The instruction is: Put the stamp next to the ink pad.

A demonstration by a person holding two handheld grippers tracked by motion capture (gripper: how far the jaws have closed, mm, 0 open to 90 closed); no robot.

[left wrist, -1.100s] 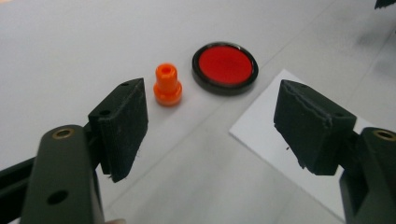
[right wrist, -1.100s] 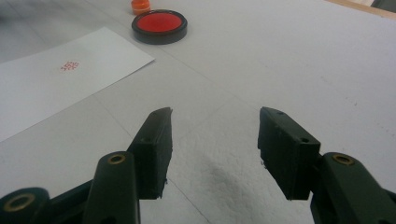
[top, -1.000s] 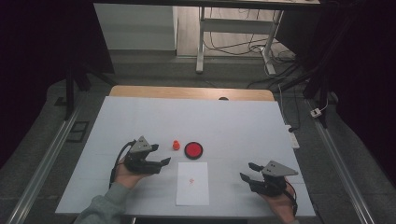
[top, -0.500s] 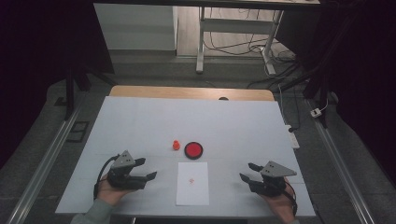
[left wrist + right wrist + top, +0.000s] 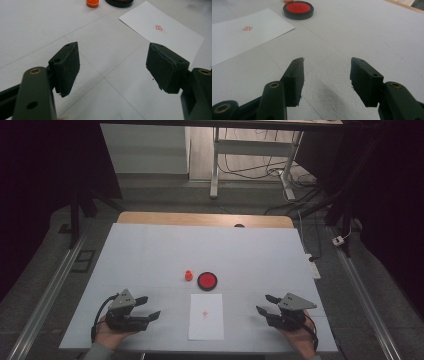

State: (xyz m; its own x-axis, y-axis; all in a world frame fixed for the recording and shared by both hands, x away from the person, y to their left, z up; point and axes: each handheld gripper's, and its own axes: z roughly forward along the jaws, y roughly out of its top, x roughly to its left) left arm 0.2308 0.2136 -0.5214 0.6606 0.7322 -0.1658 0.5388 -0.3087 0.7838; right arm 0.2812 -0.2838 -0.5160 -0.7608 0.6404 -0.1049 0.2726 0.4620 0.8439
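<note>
The left gripper (image 5: 148,308) rested low on the white desk (image 5: 150,250), near its front edge, with its fingers (image 5: 65,67) spread wide and nothing between them. The right gripper (image 5: 265,304) sat at the other side of the desk — its fingers (image 5: 365,80) were apart too, and empty. Between the two lay a sheet of white paper (image 5: 206,316) with a small red stamp mark (image 5: 205,313) on it. Just beyond the paper sat a round red ink pad (image 5: 207,280), and a little orange stamp (image 5: 188,275) stood just beside the pad — well apart from both grippers.
</note>
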